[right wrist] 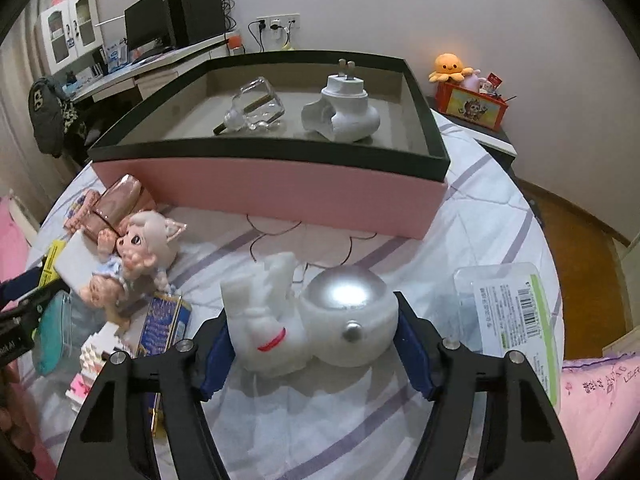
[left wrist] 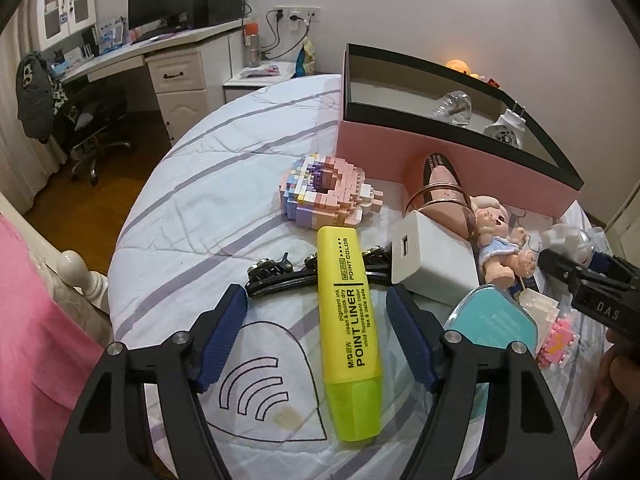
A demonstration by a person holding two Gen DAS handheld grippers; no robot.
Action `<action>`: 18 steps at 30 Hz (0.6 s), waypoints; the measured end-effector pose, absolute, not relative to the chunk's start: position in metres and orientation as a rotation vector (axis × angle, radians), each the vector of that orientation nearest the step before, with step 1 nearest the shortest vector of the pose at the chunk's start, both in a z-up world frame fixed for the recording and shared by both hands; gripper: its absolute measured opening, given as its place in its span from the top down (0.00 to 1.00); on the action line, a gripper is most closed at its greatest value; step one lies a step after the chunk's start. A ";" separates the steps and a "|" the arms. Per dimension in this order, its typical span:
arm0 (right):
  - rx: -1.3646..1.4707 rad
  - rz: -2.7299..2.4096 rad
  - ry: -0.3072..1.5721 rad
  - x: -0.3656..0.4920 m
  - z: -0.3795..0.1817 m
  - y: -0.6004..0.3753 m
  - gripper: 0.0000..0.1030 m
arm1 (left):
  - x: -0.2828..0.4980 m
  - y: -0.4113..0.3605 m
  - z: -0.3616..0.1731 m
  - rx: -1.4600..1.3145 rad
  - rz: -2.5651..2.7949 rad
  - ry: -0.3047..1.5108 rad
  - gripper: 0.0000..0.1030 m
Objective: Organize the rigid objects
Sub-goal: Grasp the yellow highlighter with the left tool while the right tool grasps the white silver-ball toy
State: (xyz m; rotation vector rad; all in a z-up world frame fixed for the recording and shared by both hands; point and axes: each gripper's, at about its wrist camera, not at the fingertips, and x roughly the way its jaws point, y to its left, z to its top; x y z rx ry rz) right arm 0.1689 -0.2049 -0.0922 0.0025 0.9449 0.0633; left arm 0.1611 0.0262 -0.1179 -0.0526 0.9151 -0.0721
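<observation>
My left gripper (left wrist: 316,300) is open, its blue fingers on either side of a yellow highlighter (left wrist: 349,330) lying on the bed. My right gripper (right wrist: 312,316) has its fingers against both sides of a white astronaut figure (right wrist: 316,316) with a silver visor. Whether it is lifted off the bed I cannot tell. The pink box with a black rim (right wrist: 280,184) stands behind and holds a clear glass piece (right wrist: 256,106) and a white plug device (right wrist: 344,108). The box also shows in the left wrist view (left wrist: 440,148).
On the bed lie a pastel brick donut (left wrist: 320,190), a white charger cube (left wrist: 434,260), a black hair clip (left wrist: 280,276), a doll (right wrist: 136,256), a rose bottle (left wrist: 444,192), a teal case (left wrist: 496,320), small brick pieces (right wrist: 96,364) and a plastic package (right wrist: 516,320). A desk stands far left.
</observation>
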 end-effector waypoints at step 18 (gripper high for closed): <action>0.017 0.073 0.938 0.170 -0.092 -0.205 0.31 | 0.162 0.029 -0.119 -0.087 -0.077 0.920 0.28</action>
